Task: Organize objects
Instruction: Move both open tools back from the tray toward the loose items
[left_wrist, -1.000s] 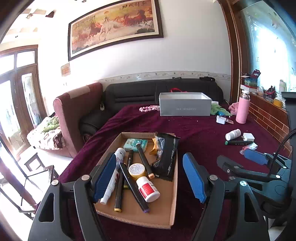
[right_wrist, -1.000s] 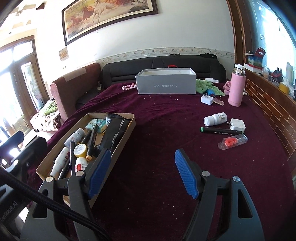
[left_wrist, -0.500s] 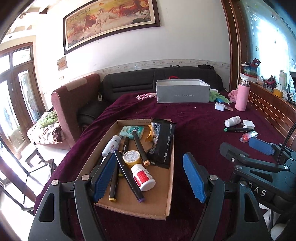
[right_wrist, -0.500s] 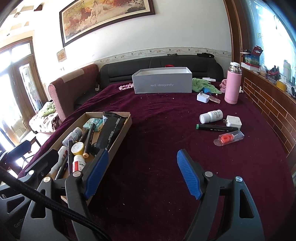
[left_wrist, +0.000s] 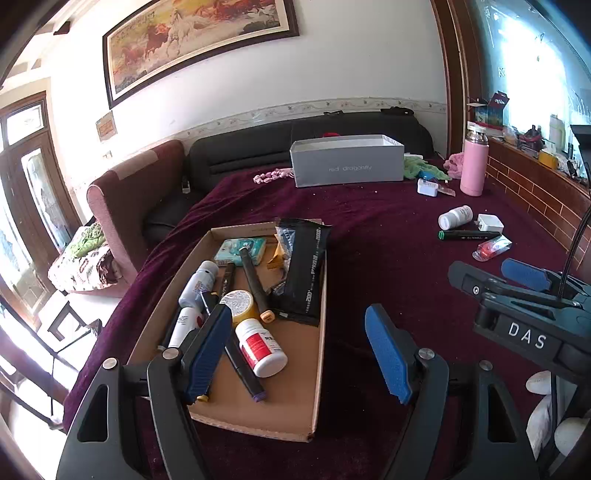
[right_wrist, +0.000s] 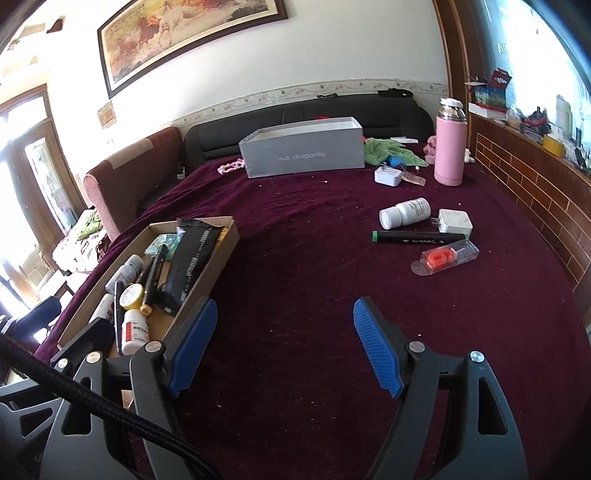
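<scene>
The left gripper (left_wrist: 303, 354) hangs with its jaws apart and empty over a cardboard tray (left_wrist: 284, 417) on the maroon cloth (left_wrist: 369, 221). In the tray lie markers, a red-labelled pill bottle (left_wrist: 261, 347) and a black packet (left_wrist: 306, 273). The right gripper (left_wrist: 517, 280) shows at right.
</scene>
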